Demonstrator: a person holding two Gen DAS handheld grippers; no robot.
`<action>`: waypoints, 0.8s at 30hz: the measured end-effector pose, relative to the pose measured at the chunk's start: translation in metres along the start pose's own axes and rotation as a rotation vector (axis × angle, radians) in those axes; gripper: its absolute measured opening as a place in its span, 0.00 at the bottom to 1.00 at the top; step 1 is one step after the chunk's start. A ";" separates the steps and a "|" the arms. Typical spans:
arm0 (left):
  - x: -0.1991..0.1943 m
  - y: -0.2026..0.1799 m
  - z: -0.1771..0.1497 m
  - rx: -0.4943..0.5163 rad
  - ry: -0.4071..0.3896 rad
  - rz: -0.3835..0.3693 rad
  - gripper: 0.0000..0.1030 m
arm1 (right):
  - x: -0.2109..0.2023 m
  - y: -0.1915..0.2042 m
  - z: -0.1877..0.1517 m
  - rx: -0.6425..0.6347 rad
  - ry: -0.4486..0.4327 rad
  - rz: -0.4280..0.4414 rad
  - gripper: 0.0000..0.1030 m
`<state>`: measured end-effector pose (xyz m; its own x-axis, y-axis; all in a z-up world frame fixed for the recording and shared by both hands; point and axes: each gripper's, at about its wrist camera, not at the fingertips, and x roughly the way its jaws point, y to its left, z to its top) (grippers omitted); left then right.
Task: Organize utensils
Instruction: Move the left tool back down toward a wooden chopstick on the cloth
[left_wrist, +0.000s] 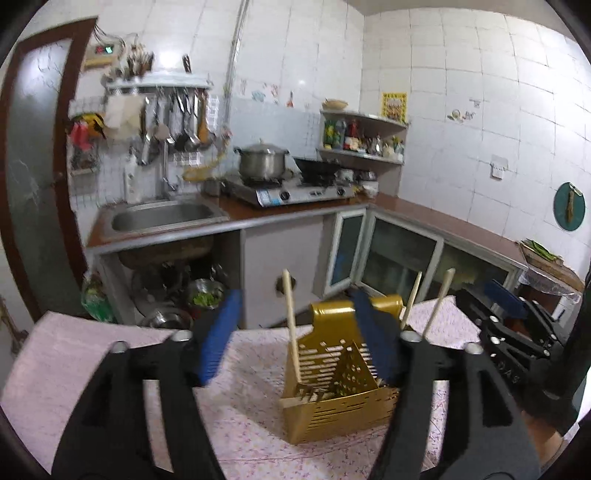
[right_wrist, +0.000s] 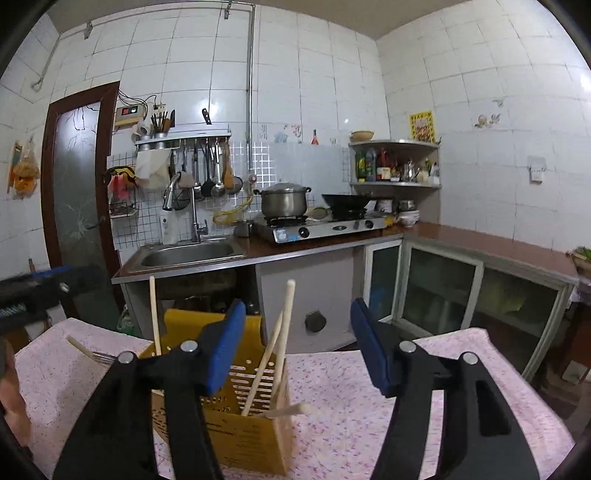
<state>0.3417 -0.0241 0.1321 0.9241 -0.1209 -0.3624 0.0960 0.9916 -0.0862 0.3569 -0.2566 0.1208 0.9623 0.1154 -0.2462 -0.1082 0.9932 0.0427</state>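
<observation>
On the pink cloth (right_wrist: 369, 406), slotted gold holder (right_wrist: 255, 417), pale handles (right_wrist: 284, 325)

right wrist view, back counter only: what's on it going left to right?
Sink → faucet → steel pot → black wok → corner shelf with bottles.

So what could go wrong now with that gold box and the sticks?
The gold caddy looks light and stands free on the tablecloth, so a bump from the open left gripper might tip it. One chopstick lies low across its rim, poking out; it could slip onto the cloth.
</observation>
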 end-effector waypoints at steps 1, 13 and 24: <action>-0.008 0.001 0.004 0.000 -0.007 0.012 0.76 | -0.008 -0.002 0.004 -0.004 0.005 -0.005 0.58; -0.082 0.032 -0.034 -0.017 0.080 0.079 0.95 | -0.093 -0.020 -0.029 -0.017 0.166 -0.058 0.80; -0.099 0.038 -0.127 -0.047 0.257 0.072 0.95 | -0.118 -0.021 -0.127 0.047 0.384 -0.039 0.80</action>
<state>0.2070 0.0194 0.0466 0.8034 -0.0637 -0.5920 0.0107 0.9956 -0.0926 0.2144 -0.2893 0.0263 0.8012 0.0834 -0.5926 -0.0535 0.9963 0.0679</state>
